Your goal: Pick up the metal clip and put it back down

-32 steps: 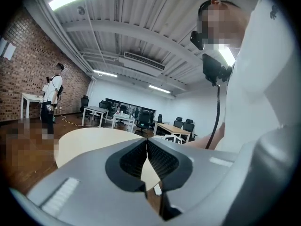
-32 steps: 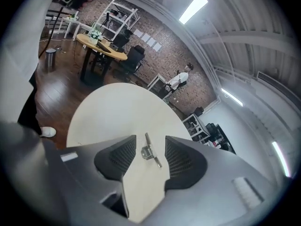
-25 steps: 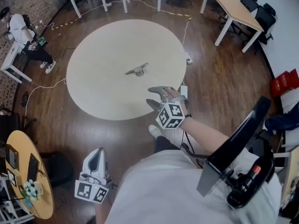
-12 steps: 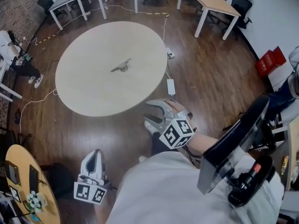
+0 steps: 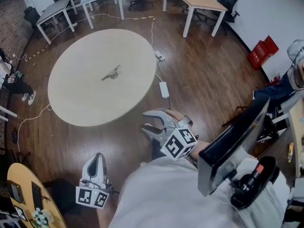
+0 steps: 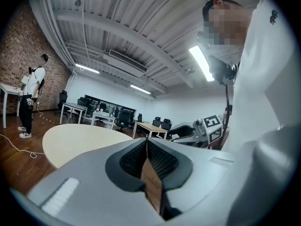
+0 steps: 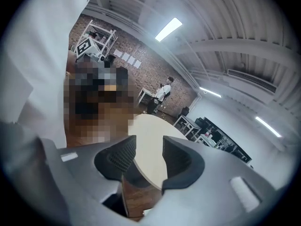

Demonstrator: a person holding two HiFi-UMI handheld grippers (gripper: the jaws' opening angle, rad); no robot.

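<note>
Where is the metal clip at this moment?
In the head view, the metal clip lies near the middle of the round table, upper left, well ahead of the open right gripper.

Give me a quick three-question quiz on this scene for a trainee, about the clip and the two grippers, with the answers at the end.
1. True or false: the metal clip lies on the round table, apart from both the left gripper and the right gripper.
2. Which gripper has its jaws apart? A: left. B: right. C: both.
3. Fill in: both grippers are over the wooden ____, not over the table.

Key:
1. True. The clip sits near the table's middle, held by neither gripper.
2. B. The left jaws are together with nothing between them.
3. Floor.
</note>
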